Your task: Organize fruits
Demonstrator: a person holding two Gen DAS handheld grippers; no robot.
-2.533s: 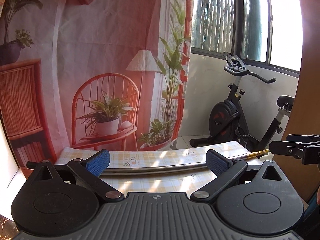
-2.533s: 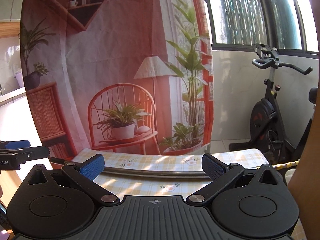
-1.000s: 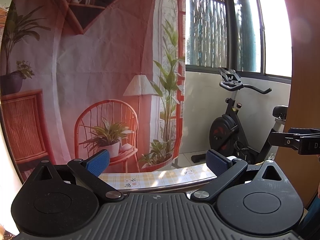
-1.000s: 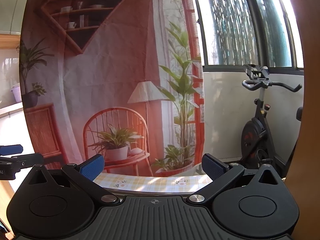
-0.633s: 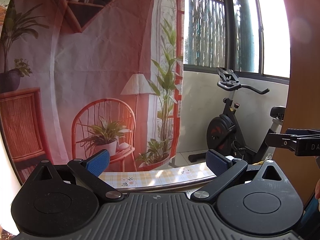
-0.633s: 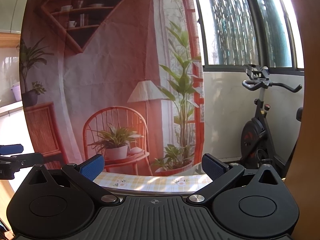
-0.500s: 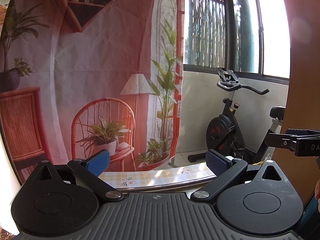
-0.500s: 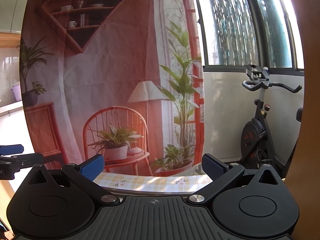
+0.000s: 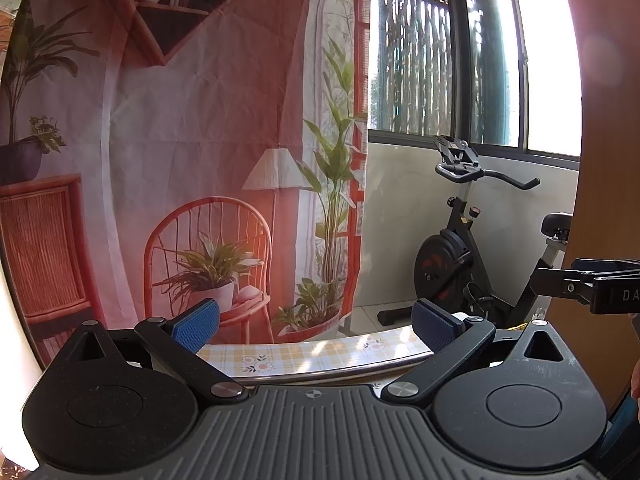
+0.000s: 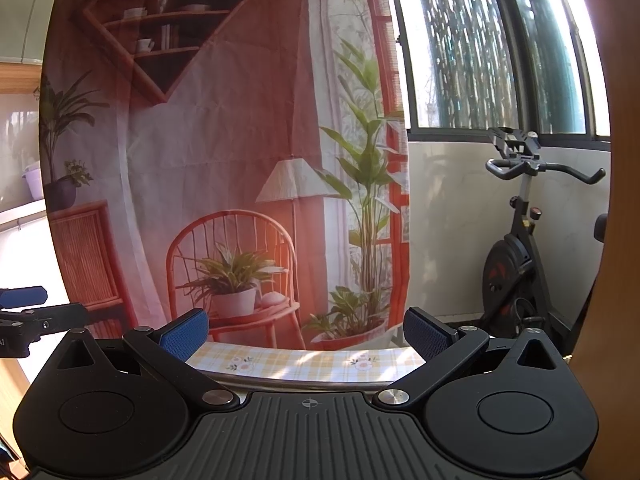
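Observation:
No fruit shows in either view. My left gripper (image 9: 316, 326) is open, blue pads wide apart with nothing between them, raised and pointing level over the far edge of a table with a yellow checked floral cloth (image 9: 312, 354). My right gripper (image 10: 306, 332) is open and empty too, held over the same cloth (image 10: 304, 360). The right gripper's side juts in at the right edge of the left wrist view (image 9: 600, 284); the left gripper's side appears at the left edge of the right wrist view (image 10: 28, 320).
A metal rail (image 9: 320, 376) runs along the table's far edge. Behind hangs a printed backdrop (image 9: 180, 140) of a chair, plants and shelves. An exercise bike (image 9: 468, 256) stands by the window at right. A brown wooden panel (image 9: 600, 160) fills the right side.
Both grippers have tilted upward since 2.5 s ago, so less of the table shows. In the last second they barely moved. Both stayed open.

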